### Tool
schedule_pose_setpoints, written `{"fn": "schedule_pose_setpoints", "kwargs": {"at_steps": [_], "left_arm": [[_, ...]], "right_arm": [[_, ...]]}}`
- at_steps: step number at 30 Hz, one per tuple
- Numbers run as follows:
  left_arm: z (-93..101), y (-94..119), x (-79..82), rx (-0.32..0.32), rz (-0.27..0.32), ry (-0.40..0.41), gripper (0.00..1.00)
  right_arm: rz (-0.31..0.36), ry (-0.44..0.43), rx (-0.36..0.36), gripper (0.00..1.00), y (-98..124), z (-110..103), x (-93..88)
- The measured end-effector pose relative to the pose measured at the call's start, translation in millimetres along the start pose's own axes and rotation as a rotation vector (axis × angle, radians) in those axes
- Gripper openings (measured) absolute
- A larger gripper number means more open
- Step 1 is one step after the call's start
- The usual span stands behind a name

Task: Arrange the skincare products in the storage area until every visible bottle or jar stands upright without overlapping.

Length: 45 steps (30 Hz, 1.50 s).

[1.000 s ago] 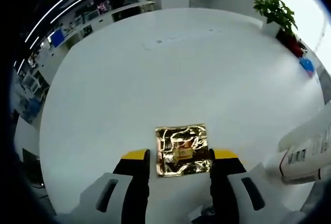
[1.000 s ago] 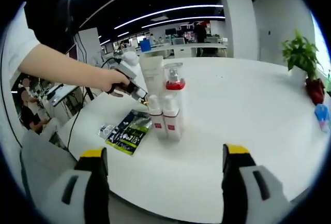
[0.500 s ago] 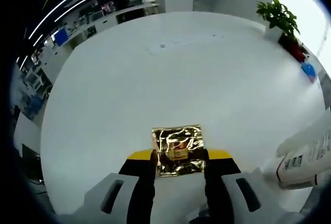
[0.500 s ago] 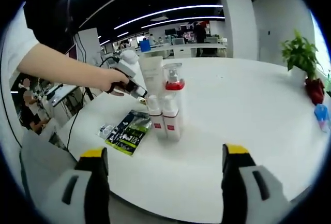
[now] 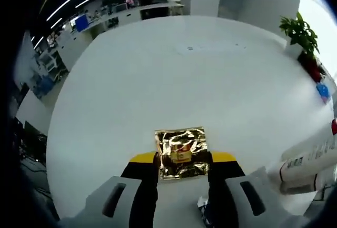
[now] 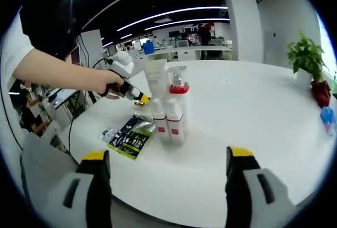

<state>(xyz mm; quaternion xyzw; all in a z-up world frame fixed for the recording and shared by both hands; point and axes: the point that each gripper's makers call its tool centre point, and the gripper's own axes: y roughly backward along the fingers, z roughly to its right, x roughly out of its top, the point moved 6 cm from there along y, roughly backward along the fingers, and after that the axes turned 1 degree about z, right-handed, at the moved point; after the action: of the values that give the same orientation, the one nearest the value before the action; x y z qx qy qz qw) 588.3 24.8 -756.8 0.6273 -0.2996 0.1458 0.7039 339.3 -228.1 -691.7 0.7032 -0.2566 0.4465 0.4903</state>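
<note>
Lifted slightly, left gripper [image 5: 182, 159] now pinches the gold sachet [image 5: 181, 152]; right gripper [image 6: 168, 165] stays spread.

Open desk ahead of both hand-held grippers, with one tight cluster between them

Ahead of the right hand-held gripper [image 6: 167, 172], whose jaws stand wide apart, bare white desk [image 6: 247, 107] lies in front and to its right; ahead-left stand the upright bottles [image 6: 169, 112], touching one another, with flat sachets [image 6: 128, 133] just left of them. The left hand-held gripper [image 5: 182, 160], clamped on a gold foil packet [image 5: 181, 152], has free desk ahead; a white tube [image 5: 310, 157] crowds its right.
</note>
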Motion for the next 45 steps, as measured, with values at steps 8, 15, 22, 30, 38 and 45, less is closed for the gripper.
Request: {"fn": "schedule_pose_setpoints", "kwargs": {"at_steps": [8, 15, 22, 30, 38, 45], "left_arm": [[-10.8, 15.8, -18.1, 0.018, -0.011, 0.048, 0.34], [-22.3, 23.4, -27.8, 0.036, -0.022, 0.078, 0.34], [-25.6, 31.2, -44.5, 0.042, -0.032, 0.096, 0.34], [-25.0, 42.1, -66.0, 0.052, -0.049, 0.120, 0.34], [-19.8, 50.3, -83.7, 0.053, -0.069, 0.128, 0.34], [-14.4, 51.3, -88.8, 0.047, -0.072, 0.136, 0.34]], "right_arm": [[0.006, 0.008, 0.005, 0.91, 0.1, -1.0, 0.9], [0.010, 0.015, 0.009, 0.91, 0.5, -1.9, 1.4], [0.012, 0.022, 0.014, 0.91, 0.5, -2.8, 1.6], [0.016, 0.028, 0.017, 0.91, 0.4, -3.5, 2.2], [0.019, 0.034, 0.017, 0.91, 0.9, -3.6, 2.6], [0.020, 0.038, 0.020, 0.91, 1.1, -4.2, 2.7]]}}
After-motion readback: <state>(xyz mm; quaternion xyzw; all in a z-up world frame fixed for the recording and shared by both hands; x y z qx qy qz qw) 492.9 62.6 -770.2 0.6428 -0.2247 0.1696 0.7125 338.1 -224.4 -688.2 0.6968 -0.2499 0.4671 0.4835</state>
